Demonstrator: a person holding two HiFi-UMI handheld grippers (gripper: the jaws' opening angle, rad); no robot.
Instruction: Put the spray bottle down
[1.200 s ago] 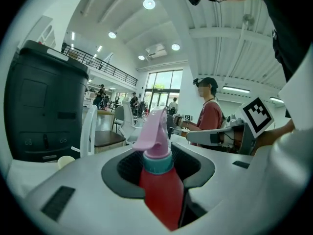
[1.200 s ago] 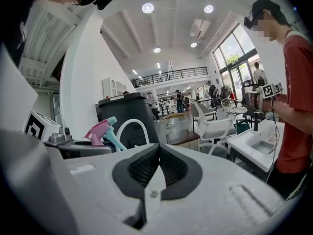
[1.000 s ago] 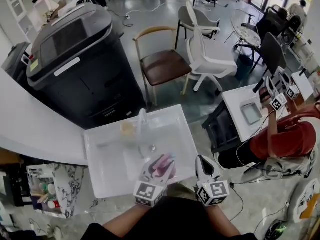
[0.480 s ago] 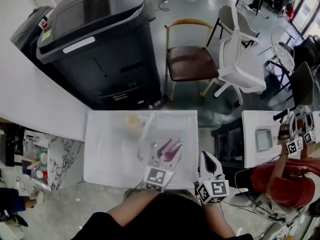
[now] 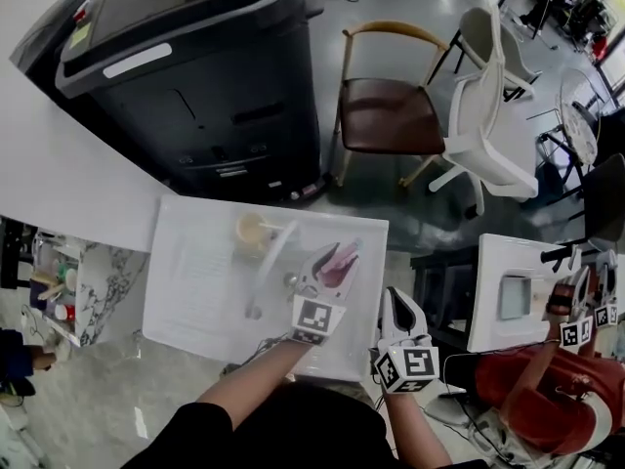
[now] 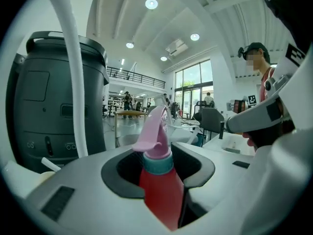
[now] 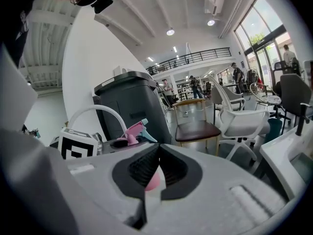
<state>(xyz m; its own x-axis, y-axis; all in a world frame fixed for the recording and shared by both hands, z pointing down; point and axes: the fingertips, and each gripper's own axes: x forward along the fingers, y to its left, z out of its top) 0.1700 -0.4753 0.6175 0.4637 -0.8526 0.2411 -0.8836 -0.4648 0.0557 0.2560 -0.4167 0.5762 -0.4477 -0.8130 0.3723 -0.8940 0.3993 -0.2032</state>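
A white table [image 5: 195, 301] stands just beside a large black machine [image 5: 195, 76], perhaps a copier. A tan cup [image 5: 251, 231] sits on it near a white curved tube [image 5: 266, 262]. Beyond are a brown-seated wooden chair [image 5: 386, 115] and a white swivel chair [image 5: 483, 125].

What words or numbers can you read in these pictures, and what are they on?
No word or number can be read here.
White strip on the black machine: blank, or too blurred to read.
Yellow sticker on that machine: too small to read.
Marker cube, and its twin: black-and-white square patterns, no letters.
Spray bottle: no label in view.
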